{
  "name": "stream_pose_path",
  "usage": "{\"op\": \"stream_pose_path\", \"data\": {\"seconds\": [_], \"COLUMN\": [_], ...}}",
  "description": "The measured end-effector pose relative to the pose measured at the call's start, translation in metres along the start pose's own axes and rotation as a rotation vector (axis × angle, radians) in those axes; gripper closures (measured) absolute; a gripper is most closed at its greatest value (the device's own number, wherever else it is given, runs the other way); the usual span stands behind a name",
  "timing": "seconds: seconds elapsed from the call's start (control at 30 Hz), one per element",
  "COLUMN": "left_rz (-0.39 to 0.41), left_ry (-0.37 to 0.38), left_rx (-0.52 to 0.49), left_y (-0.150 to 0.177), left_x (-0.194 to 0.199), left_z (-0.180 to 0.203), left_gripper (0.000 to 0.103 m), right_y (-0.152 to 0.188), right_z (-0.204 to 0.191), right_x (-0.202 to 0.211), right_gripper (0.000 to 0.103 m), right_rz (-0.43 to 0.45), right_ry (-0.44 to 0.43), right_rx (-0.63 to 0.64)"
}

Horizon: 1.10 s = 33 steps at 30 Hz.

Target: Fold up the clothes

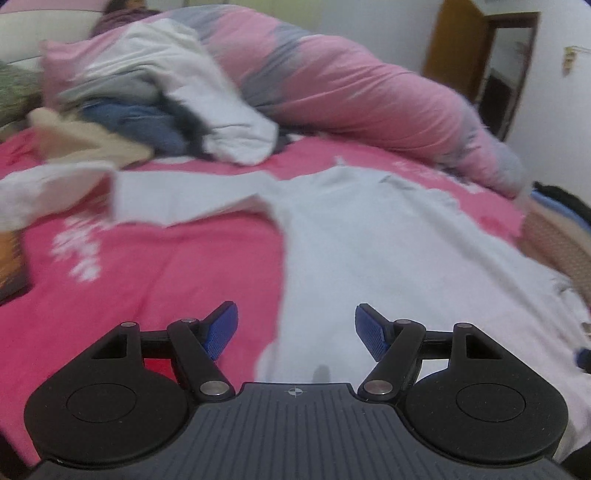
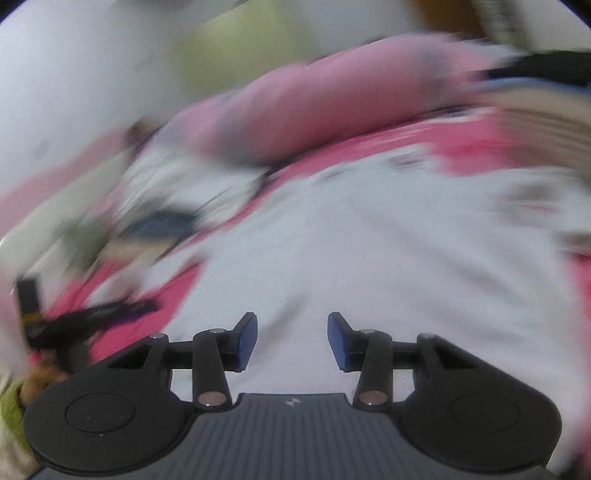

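Bed (image 1: 155, 280) with a bright pink sheet bearing white printed marks fills the ground ahead of the left tool's camera. Far side of the bed: a long rolled quilt (image 1: 351, 96), pink with grey patches, lying across from upper left to right. Beyond the quilt, a plain white wall (image 1: 373, 22). Upper right: a brown wooden door (image 1: 458, 48), and beside it a dark-framed opening. A small fitting hangs on the wall to the right of that frame; too small to identify. Right camera view heavily motion-blurred: pink sheet, quilt, pale wall (image 2: 74, 81) and a yellow-green patch (image 2: 236, 48) only. Lighting even, soft, indoor.
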<state>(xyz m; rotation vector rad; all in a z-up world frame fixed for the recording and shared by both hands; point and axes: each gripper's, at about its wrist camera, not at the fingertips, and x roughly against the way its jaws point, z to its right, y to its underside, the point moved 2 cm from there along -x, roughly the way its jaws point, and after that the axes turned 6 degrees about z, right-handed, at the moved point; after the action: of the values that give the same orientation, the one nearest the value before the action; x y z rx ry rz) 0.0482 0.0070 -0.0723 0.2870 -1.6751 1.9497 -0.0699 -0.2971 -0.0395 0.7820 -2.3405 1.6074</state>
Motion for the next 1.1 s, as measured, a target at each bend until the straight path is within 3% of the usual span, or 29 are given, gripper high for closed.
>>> {"op": "stream_pose_path", "data": {"seconds": [0.1, 0.3, 0.37, 0.47, 0.67, 0.77, 0.93, 1.1], "left_rz": [-0.001, -0.012, -0.032, -0.040, -0.034, -0.032, -0.032, -0.020], "left_ry": [-0.062, -0.098, -0.092, -0.075, -0.043, -0.038, -0.052, -0.083], "left_rx": [-0.013, -0.117, -0.136, -0.141, -0.152, -0.151, -0.164, -0.177], "left_y": [0.014, 0.034, 0.038, 0.043, 0.044, 0.044, 0.045, 0.045], "left_x": [0.010, 0.007, 0.003, 0.001, 0.001, 0.003, 0.004, 0.003], "left_z": [-0.005, 0.000, 0.000, -0.004, -0.007, -0.007, -0.003, 0.000], "left_gripper": [0.032, 0.032, 0.032, 0.032, 0.032, 0.032, 0.032, 0.032], "right_y": [-0.003, 0.012, 0.022, 0.032, 0.036, 0.022, 0.007, 0.037], "right_z": [-0.049, -0.083, -0.078, -0.047, 0.013, 0.008, -0.045, -0.092], "right_x": [-0.053, -0.125, -0.121, -0.073, 0.007, 0.015, -0.041, -0.112], "right_gripper": [0.059, 0.059, 0.059, 0.059, 0.059, 0.059, 0.059, 0.059], "right_rz": [-0.082, -0.294, -0.337, -0.321, -0.301, -0.202, -0.124, -0.257], "right_ry": [-0.096, -0.132, -0.125, -0.096, 0.138, 0.111, -0.042, -0.103], "right_rx": [0.151, 0.349, 0.387, 0.384, 0.269, 0.198, 0.243, 0.416]}}
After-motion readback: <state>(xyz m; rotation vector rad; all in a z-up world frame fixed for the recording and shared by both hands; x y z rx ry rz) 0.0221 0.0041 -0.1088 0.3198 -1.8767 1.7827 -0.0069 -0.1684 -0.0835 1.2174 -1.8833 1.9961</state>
